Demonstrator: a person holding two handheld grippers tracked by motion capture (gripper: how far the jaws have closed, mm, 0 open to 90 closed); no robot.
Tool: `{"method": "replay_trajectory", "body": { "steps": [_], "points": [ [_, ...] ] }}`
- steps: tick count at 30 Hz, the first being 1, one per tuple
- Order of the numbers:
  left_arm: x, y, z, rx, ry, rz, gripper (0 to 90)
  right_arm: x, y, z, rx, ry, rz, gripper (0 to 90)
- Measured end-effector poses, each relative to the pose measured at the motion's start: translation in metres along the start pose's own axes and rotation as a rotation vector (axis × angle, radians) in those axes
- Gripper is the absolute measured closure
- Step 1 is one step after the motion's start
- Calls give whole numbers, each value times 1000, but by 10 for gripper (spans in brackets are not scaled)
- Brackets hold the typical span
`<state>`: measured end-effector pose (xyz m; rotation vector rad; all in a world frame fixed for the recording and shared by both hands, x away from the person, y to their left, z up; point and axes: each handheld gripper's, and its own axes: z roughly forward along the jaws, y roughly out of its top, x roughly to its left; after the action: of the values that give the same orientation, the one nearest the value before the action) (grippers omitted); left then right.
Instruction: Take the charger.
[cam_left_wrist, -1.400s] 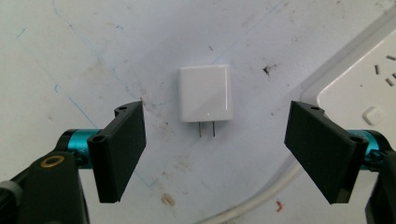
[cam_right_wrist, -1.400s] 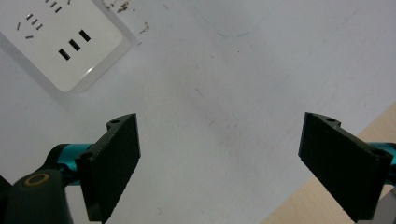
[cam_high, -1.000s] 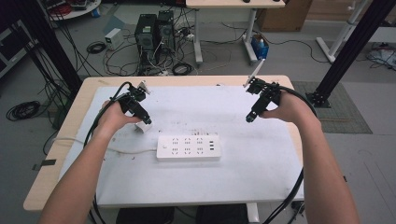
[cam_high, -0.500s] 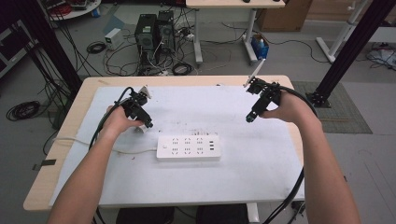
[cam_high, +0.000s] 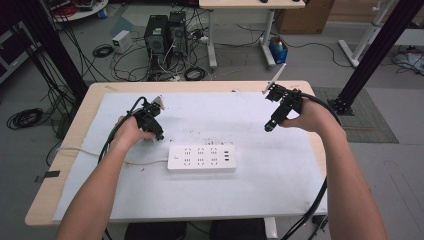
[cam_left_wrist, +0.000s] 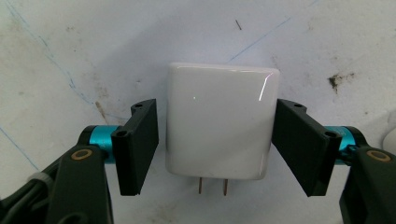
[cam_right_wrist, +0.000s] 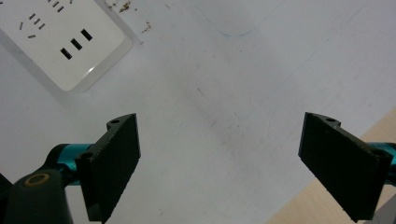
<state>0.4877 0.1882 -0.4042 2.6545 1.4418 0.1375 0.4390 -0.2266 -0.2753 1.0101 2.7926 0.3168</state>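
A white plug adapter lies on the white table cover with its two metal prongs pointing back at the camera. My left gripper straddles it, open: the right jaw is at the adapter's side and a thin gap shows at the left jaw. In the high view the left gripper is low over the table, left of the white power strip, and hides most of the adapter. My right gripper hovers open over bare cover at the right, with the strip's corner far to its upper left.
The strip's cable runs left off the table under my left forearm. The wooden table edge lies close to the right gripper. Computer towers and tangled cables sit on the floor beyond the table.
My left hand has dipped slightly lower over the adapter. The right hand and the power strip have stayed put.
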Motion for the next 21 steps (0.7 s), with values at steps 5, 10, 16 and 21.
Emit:
{"method": "replay_trajectory", "body": {
  "steps": [5,10,16,21],
  "points": [
    [-1,0,1,2,7,0,412,1,1,0,-1,1,1,122],
    [0,-1,0,6,5,7,424,1,1,0,2,0,0,122],
    [1,-3,-9,-26,-19,8,425,1,0,-1,-1,-1,0,122],
    [-1,-9,-32,-92,-30,35,426,-1,-1,-2,-9,1,3,122]
  ]
}}
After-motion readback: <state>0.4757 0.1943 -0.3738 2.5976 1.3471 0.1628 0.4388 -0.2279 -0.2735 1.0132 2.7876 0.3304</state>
